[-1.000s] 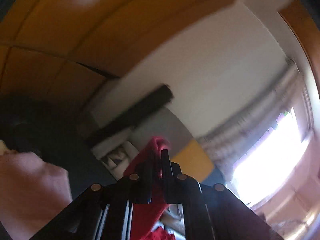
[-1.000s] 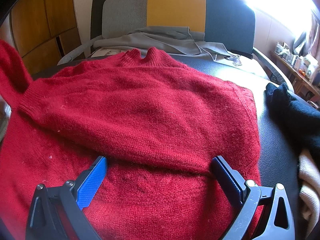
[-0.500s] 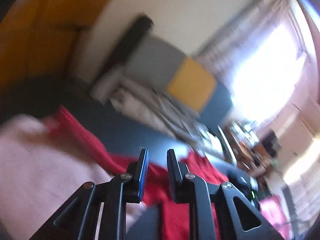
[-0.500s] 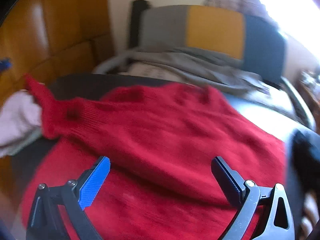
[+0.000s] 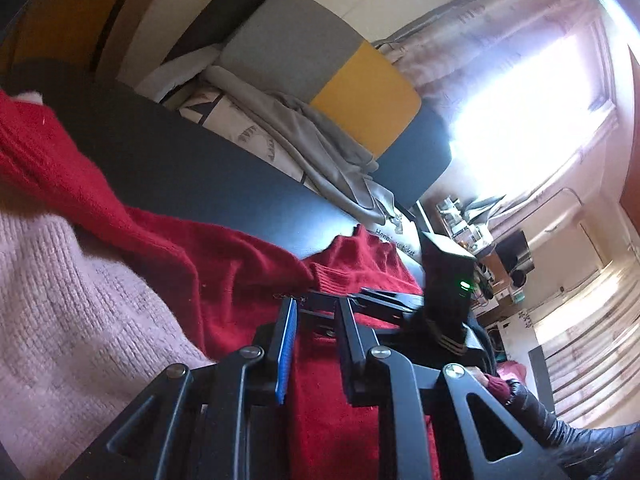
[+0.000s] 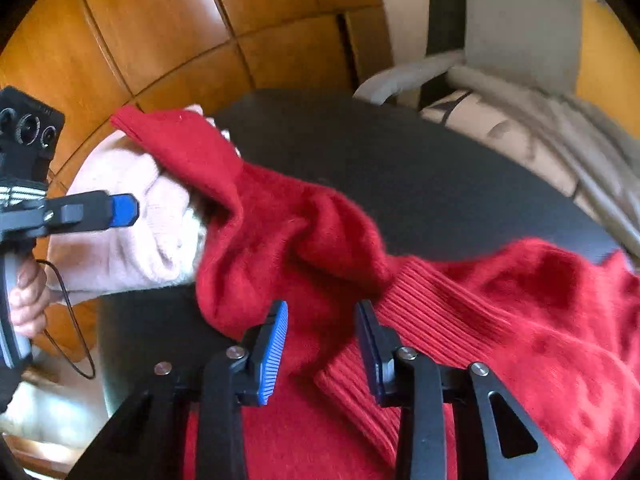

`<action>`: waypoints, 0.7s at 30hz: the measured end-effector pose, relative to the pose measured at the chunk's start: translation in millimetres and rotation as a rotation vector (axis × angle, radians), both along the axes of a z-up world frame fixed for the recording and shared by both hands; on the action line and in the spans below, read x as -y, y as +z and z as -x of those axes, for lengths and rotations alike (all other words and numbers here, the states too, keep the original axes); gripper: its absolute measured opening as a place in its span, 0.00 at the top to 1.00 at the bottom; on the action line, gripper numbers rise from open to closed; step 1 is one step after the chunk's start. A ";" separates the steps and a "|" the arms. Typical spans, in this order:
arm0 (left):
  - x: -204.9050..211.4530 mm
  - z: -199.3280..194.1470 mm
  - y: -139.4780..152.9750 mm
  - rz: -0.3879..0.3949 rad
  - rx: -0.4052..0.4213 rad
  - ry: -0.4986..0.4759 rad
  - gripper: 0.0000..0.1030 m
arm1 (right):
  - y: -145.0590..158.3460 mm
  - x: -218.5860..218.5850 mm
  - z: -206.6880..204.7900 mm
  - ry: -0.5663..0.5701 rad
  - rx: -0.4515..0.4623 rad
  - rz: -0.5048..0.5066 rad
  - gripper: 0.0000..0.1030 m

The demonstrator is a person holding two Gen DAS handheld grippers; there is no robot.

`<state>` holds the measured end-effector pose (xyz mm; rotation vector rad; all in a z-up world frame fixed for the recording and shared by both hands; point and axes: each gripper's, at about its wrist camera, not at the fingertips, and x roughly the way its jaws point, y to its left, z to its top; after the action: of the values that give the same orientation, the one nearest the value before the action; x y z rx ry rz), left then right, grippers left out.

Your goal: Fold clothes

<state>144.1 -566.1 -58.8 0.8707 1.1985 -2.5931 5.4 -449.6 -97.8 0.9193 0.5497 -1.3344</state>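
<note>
A: Where does your red sweater (image 6: 460,320) lie?

B: It lies on the dark table (image 6: 420,184), body toward your right, and one sleeve (image 6: 224,184) runs long up and to the left, its end draped over the pale pink knit (image 6: 132,216) at the table's edge.

A: What has your right gripper (image 6: 322,320) got?

B: Nothing yet. Its jaws stand partly open just over the ribbed cuff (image 6: 432,316), with red wool between the pads, not pinched.

A: And your left gripper (image 5: 314,314)?

B: Its jaws stand narrowly apart over the sweater, beside the pink knit, gripping nothing. In the right wrist view it hangs off to the left, a hand (image 6: 28,300) on its handle.

A: Any containers with things in them?

B: No bin or basket shows. The chair (image 5: 304,56) behind the table has grey cloth (image 5: 316,140) heaped on its seat.
</note>
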 end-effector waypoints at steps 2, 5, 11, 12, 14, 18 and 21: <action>1.5 -4.4 -6.8 0.018 0.023 0.013 0.82 | -6.3 13.1 5.2 -0.029 -0.021 -0.015 0.65; 1.8 -12.9 -11.7 0.016 0.048 0.024 0.79 | -3.6 24.9 22.4 -0.154 -0.048 0.040 0.65; 31.7 -59.0 -7.7 -0.085 -0.027 0.187 0.69 | 8.3 42.3 29.9 -0.204 -0.040 0.081 0.57; 39.2 -69.6 -4.7 -0.093 -0.038 0.230 0.67 | 10.1 37.0 26.5 -0.196 -0.065 0.085 0.55; 54.1 -90.7 1.2 -0.108 -0.059 0.315 0.63 | 13.8 22.6 17.9 -0.175 -0.130 0.094 0.48; 83.8 -130.4 12.5 -0.138 -0.097 0.477 0.61 | 21.1 -6.1 0.6 -0.133 -0.259 0.112 0.39; 97.7 -133.7 18.3 -0.126 -0.059 0.536 0.60 | 22.7 -29.2 -11.1 -0.121 -0.336 0.117 0.32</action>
<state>277.8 -663.8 -40.5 0.4132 1.3923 -2.1405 16.5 -420.4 -75.1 0.6436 0.6729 -1.6270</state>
